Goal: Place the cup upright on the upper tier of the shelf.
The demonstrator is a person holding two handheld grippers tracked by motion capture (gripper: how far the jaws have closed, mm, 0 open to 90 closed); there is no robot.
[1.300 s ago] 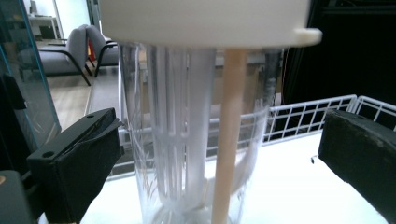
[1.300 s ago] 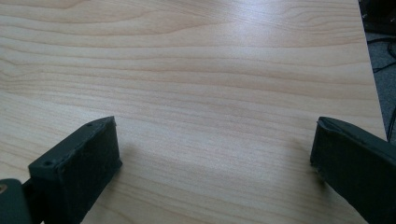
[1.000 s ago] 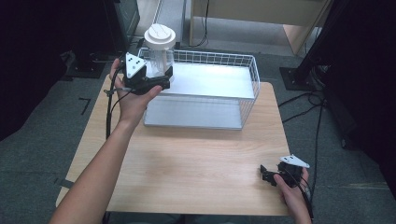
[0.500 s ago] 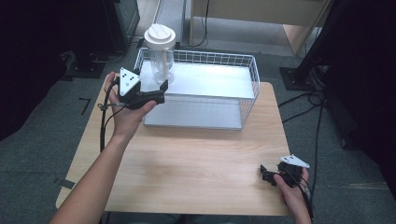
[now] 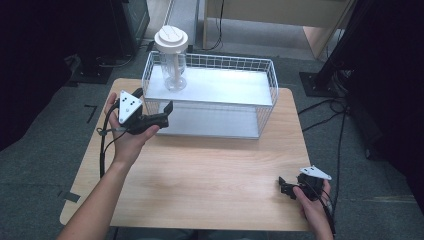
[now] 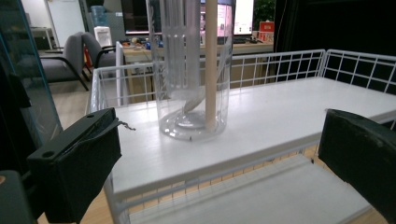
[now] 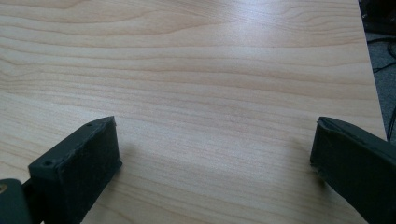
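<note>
My left forearm's raised w/ left gripper (image 5: 167,111) jaws spread wide, empty, near clear plastic white-lidded jar (image 5: 172,60) in white wire basket (image 5: 267,107).

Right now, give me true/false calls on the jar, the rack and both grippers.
1. The clear jar stands upright on the wire rack's upper shelf. True.
2. The left gripper is clamped on the jar. False: its jaws are open, short of the rack, apart from the jar.
3. The right gripper holds a spoon. False: its jaws are open and empty over the wooden table.
4. The jar wears a white lid. True.
</note>
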